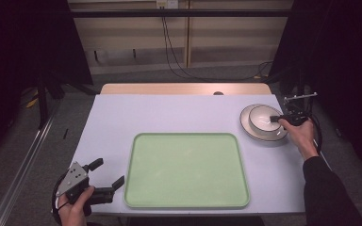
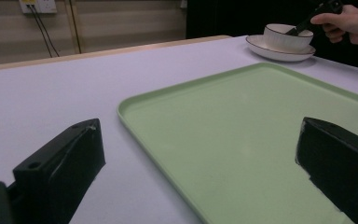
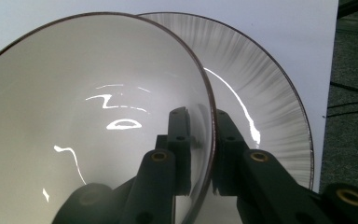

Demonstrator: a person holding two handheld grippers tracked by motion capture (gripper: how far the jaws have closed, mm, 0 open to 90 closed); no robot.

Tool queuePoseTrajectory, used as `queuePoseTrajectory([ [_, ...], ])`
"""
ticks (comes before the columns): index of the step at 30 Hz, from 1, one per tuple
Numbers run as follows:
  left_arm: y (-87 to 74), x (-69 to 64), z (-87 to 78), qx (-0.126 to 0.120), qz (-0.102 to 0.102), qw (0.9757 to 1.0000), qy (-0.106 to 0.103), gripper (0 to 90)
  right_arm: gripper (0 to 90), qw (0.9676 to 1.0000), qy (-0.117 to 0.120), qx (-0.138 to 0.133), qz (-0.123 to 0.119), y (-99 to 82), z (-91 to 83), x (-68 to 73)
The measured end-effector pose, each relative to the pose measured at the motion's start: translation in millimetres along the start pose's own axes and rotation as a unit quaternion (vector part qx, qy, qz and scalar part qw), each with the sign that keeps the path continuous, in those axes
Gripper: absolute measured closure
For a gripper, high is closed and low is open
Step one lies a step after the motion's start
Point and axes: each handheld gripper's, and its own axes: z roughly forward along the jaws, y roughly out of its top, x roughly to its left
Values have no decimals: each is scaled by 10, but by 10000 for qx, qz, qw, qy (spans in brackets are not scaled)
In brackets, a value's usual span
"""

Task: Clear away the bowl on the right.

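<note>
the bowl (image 1: 266,120) sits on a plate (image 1: 248,123) at the far right of the desk (image 1: 169,113), well apart from the green tray (image 1: 186,170). the right gripper (image 1: 280,118) clamps the bowl's rim (image 3: 209,116): one finger inside the wall, one outside, pads pressed on the glazed wall. the left gripper (image 1: 106,175) rests near the tray's left edge, fingers wide, holding nothing. handling: the bowl looks like glazed ceramic, stiff, smooth, likely slippery and breakable. a rim grip puts its weight off-centre, so it may tilt or slip. seat the pads deep on the wall and lift level, clear of the plate.
</note>
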Motion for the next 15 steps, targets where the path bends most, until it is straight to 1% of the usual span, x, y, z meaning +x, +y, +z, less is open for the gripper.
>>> queuePoseTrajectory([
  [1,0,0,0,0,0,10000,0,11,828,10000,23,-15,26,0,-6,-1],
  [2,-1,3,1,-16,-4,10000,-36,11,830,9999,105,-38,72,-1,-11,-7],
  [3,-1,3,1,-16,-4,10000,-36,11,830,9999,105,-38,72,-1,-11,-7],
  [4,0,2,-1,-8,-7,10000,20,11,830,9999,111,-28,62,-1,-12,-8],
  [8,2,4,-3,-2,5,10000,20,11,831,9999,96,-17,77,-3,-17,-21],
  [10,2,1,-1,-19,-9,10000,14,11,832,9999,87,-17,146,-7,-22,-23],
  [13,1,1,-7,-25,-19,10000,29,11,832,9998,88,-67,167,-7,-28,-25],
  [15,5,-2,-9,-18,18,10000,30,11,832,9996,85,-115,232,0,-41,-35],
])
